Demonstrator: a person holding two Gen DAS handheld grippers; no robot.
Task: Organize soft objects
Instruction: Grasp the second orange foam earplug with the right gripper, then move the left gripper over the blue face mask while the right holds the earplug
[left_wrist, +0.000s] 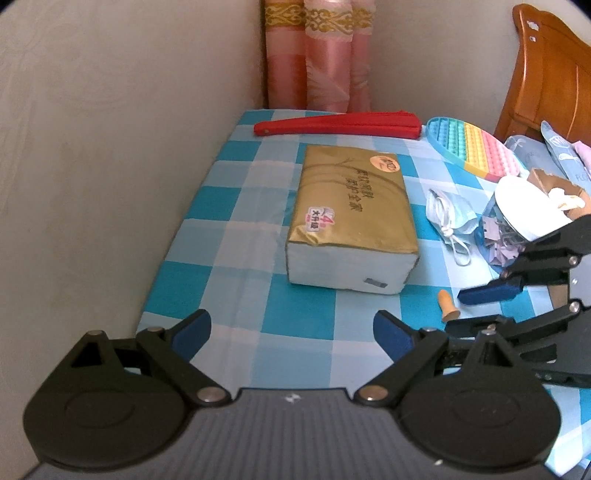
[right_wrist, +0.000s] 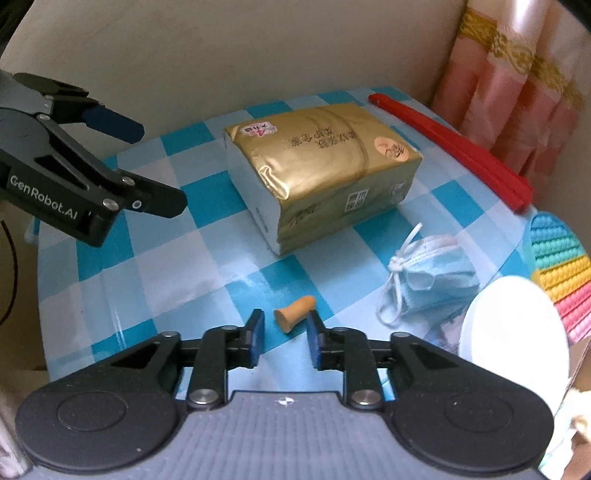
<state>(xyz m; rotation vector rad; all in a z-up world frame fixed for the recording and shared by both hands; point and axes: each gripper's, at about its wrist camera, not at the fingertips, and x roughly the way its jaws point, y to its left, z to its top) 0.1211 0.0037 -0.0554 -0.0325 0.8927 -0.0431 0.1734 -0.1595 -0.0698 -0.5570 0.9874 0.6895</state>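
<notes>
A gold tissue pack (left_wrist: 347, 218) (right_wrist: 321, 166) lies mid-table on the blue checked cloth (left_wrist: 236, 206). A small orange foam earplug (right_wrist: 293, 315) (left_wrist: 447, 307) lies on the cloth between the fingers of my right gripper (right_wrist: 285, 334), which is partly open and not touching it. A crumpled blue face mask (right_wrist: 428, 282) (left_wrist: 448, 218) lies to its right. My left gripper (left_wrist: 291, 330) is wide open and empty, short of the tissue pack; it also shows in the right wrist view (right_wrist: 155, 166).
A folded red fan (left_wrist: 336, 125) (right_wrist: 454, 151) lies at the back. A rainbow pop-it toy (left_wrist: 476, 147) (right_wrist: 561, 273), a white-lidded jar (right_wrist: 513, 325) (left_wrist: 524, 206) and clutter fill the right side. A wall borders the left; pink curtain (left_wrist: 317, 55) behind.
</notes>
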